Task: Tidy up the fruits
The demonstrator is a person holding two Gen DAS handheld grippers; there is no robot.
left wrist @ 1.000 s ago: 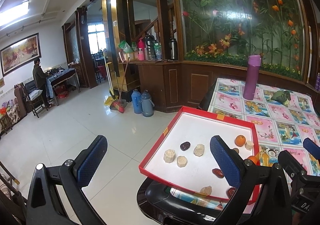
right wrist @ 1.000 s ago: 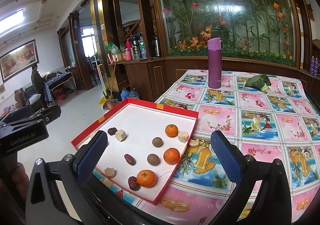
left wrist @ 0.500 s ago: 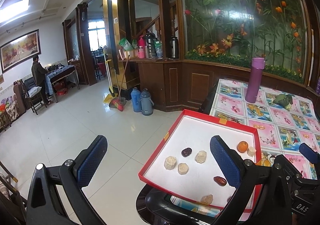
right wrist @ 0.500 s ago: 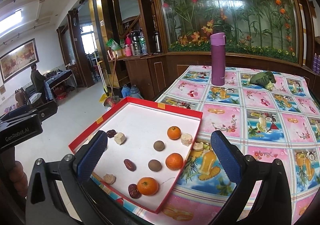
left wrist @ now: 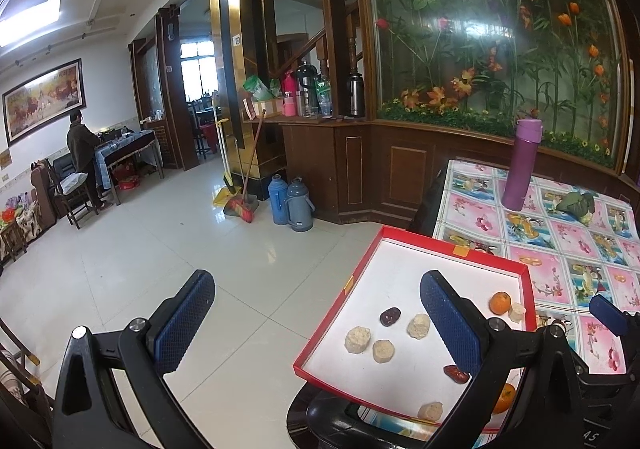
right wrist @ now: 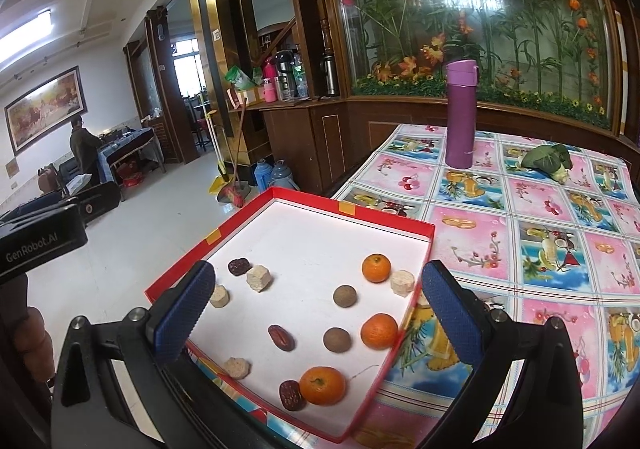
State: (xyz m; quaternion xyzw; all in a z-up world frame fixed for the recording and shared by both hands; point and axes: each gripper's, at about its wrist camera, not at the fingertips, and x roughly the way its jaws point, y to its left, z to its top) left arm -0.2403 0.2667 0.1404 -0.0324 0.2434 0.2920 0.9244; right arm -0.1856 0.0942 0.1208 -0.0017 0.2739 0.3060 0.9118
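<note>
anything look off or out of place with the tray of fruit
Yes: the red tray hangs past the table's edge, its left part over bare floor. One pale chunk lies outside it on the tablecloth, beside the right wall. Nothing looks spilled or damaged.

Left gripper (left wrist: 316, 325) and right gripper (right wrist: 316, 313): each held level, blue-padded fingers (right wrist: 450, 315) spread wide apart, nothing between them.

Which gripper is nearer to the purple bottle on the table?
Right. The right gripper faces the purple bottle over the table; the left gripper hangs further left, off the table's edge, mostly over floor.
</note>
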